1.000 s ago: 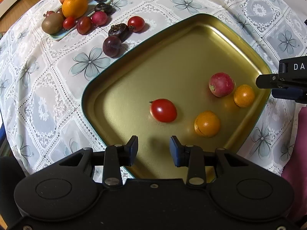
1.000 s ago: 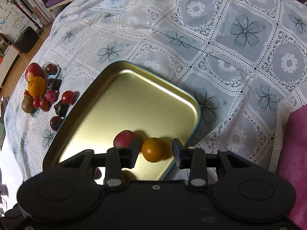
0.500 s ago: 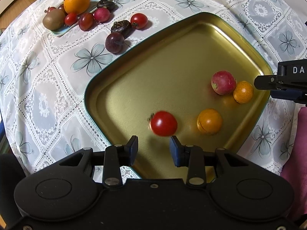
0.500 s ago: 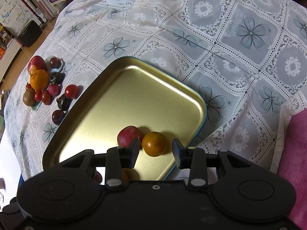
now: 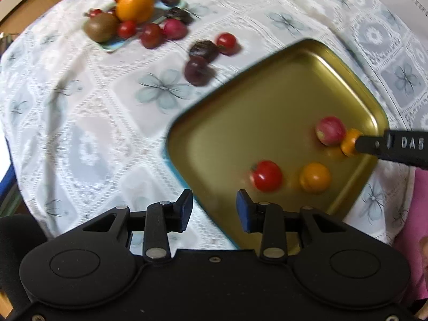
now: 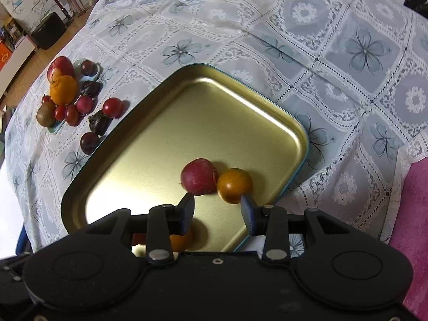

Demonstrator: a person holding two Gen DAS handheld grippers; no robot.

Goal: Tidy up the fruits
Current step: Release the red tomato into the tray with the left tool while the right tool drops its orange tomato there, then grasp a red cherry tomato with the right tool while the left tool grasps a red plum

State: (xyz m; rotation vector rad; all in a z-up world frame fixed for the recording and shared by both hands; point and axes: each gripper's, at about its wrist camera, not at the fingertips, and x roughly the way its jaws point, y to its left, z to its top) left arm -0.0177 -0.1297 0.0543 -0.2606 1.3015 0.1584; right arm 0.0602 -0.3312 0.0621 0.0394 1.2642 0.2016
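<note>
Gold metal tray [image 6: 248, 123], square with rounded corners and a teal outer edge, lies flat on the cloth. Contents, four fruits: a pink-red round fruit [image 6: 198, 176] touching a small orange fruit [image 6: 234, 186] near the right rim; a red tomato [image 5: 266, 175] with green calyx and a second orange fruit [image 5: 315, 178] just beside it, near the front edge.

Small pale green plate [image 5: 113, 45], far left, is heaped: apple [image 6: 60, 67], large orange [image 6: 63, 90], kiwi [image 6: 46, 113], dark plums, small red fruits.

Loose on the cloth between plate and tray: a red tomato [image 6: 111, 106], a dark wrinkled fruit [image 6: 98, 123], a dark plum [image 6: 89, 142].
</note>
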